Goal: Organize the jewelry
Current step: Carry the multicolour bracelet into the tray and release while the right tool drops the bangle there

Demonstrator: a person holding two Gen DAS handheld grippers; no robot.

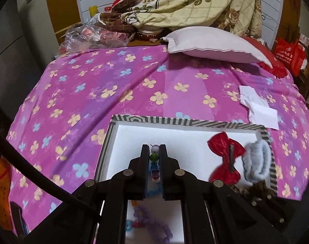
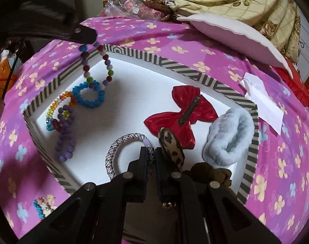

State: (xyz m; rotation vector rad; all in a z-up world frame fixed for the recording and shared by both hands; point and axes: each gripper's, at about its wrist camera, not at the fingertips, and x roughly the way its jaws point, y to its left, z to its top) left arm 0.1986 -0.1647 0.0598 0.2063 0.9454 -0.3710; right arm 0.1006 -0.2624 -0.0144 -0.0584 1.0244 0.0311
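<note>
Left gripper (image 1: 154, 149): jaws clamped on a multicoloured bead bracelet (image 2: 97, 65) hanging over the striped tray's (image 2: 134, 53) far left corner. Right gripper (image 2: 148, 152): jaws pinching a glittery woven bangle (image 2: 113, 152) at the tray's near side. Rightward: red bow clip (image 2: 181, 118), fluffy blue scrunchie (image 2: 229, 140). Red bag (image 1: 288, 55) lettering unreadable.

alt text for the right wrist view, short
The right gripper pinches a glittery woven bracelet inside a striped-rim white tray on a pink floral bedspread. The left gripper dangles a multicolored bead bracelet over it.
</note>
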